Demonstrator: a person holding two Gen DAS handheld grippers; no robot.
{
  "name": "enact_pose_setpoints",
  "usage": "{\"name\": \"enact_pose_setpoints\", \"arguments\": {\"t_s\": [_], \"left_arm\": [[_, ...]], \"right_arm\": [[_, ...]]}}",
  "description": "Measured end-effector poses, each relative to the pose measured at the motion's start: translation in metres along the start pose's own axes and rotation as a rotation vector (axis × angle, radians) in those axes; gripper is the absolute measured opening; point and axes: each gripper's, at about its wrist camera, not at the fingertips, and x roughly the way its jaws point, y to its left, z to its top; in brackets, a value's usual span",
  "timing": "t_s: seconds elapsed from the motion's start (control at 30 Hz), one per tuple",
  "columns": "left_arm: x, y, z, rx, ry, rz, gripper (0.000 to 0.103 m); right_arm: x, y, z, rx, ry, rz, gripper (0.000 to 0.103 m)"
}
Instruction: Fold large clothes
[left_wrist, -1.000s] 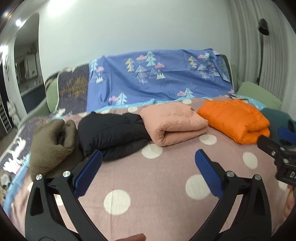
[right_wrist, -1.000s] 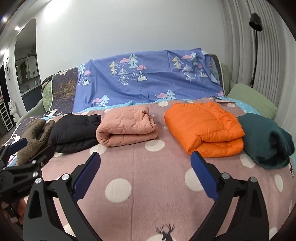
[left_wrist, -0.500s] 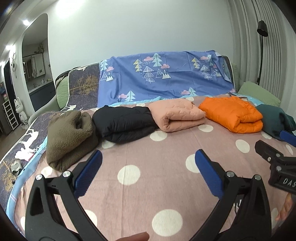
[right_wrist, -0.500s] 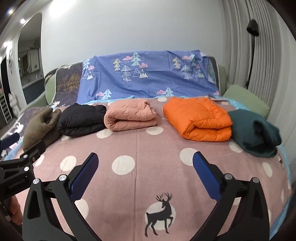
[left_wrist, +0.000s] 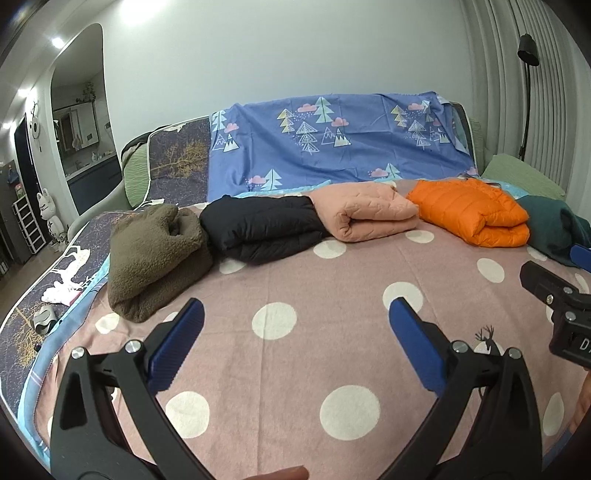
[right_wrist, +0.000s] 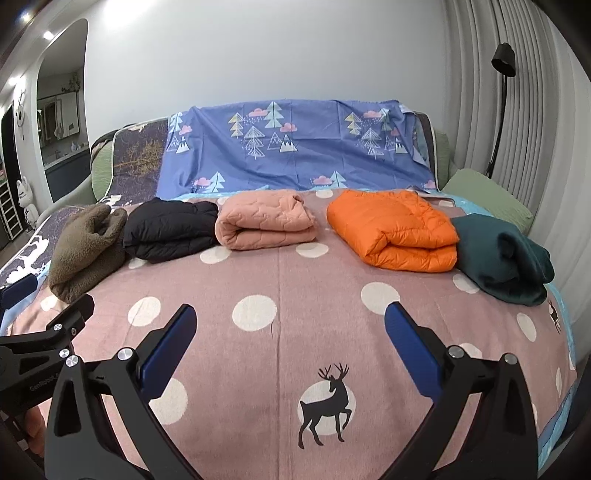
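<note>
Several folded garments lie in a row across the far half of the pink dotted blanket: an olive fleece, a black jacket, a peach quilted jacket, an orange puffer and a dark teal garment. They also show in the left wrist view: fleece, black jacket, peach jacket, orange puffer. My left gripper is open and empty above the blanket's near half. My right gripper is open and empty beside it.
A blue tree-print sheet covers the sofa back behind the row. A green pillow lies at the far right. A floor lamp stands by the curtain. Small white items lie on the dark cover at the left.
Both grippers have pulled back from the row of folded clothes, so more of the blanket and its deer print shows. Both stayed open and empty.
</note>
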Motion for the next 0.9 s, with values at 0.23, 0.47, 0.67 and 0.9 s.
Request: {"name": "enact_pose_setpoints", "arguments": {"t_s": [0.23,0.47,0.67,0.9], "left_arm": [[0.004,-0.002,-0.004,0.013,0.018,-0.007,0.101],[0.008,-0.007,-0.004,0.02,0.031,-0.007,0.101],[0.011,-0.007,-0.003,0.014,0.046,-0.015,0.101],[0.013,-0.007,-0.001,-0.002,0.058,-0.045,0.101]], "right_arm": [[0.007,-0.001,-0.005,0.009,0.028,0.004,0.102],[0.015,-0.007,-0.007,0.024,0.049,0.002,0.102],[0.017,-0.005,-0.006,0.012,0.046,0.0,0.102],[0.017,-0.005,-0.005,0.002,0.034,0.009,0.102]]}}
